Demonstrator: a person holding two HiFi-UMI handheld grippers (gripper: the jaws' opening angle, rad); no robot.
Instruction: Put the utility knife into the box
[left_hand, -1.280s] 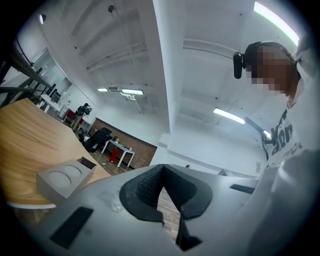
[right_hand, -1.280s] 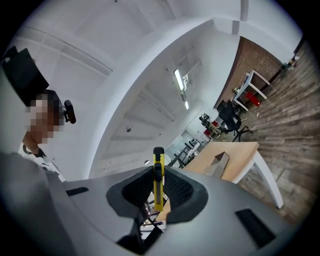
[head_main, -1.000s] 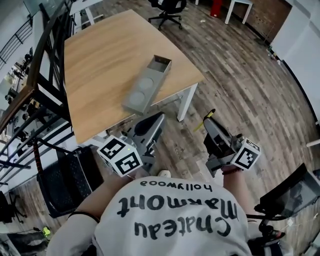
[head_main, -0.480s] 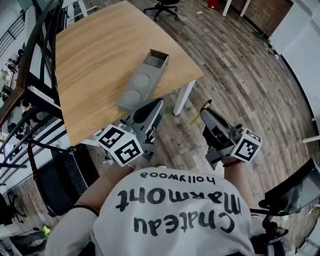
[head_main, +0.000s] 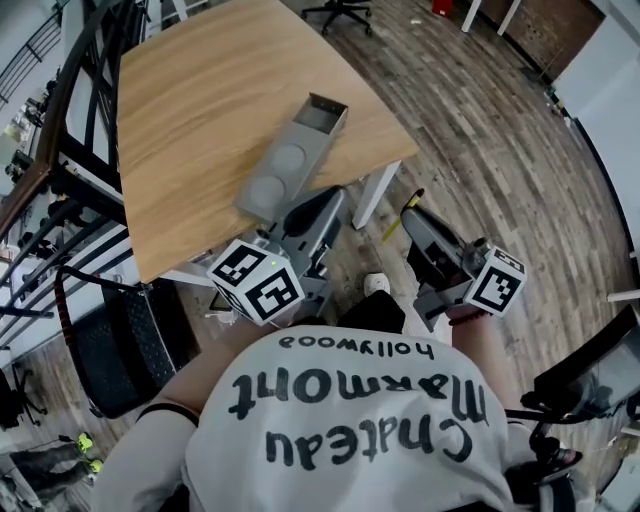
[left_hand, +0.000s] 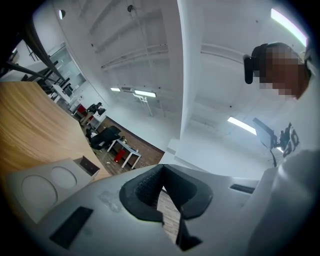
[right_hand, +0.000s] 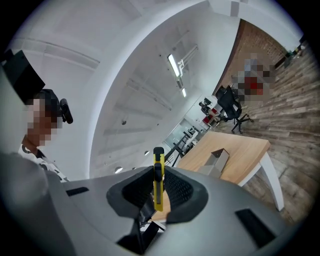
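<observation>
1. Right now your right gripper (right_hand: 157, 176) pinches the yellow utility knife (right_hand: 158, 186) between its jaws, and the knife's end pokes out past the jaw tips.
2. You hold that knife (head_main: 394, 226) over the plank floor (head_main: 490, 150), off the table (head_main: 190, 90), just beside its near corner.
3. Your grey box (head_main: 283, 172) lies on the table near that edge, apart from the knife, with its open compartment at the far end.
4. Your left gripper (left_hand: 161, 170) has its jaws pressed together at the tips, nothing between them, and hovers close to the box's near end.
</observation>
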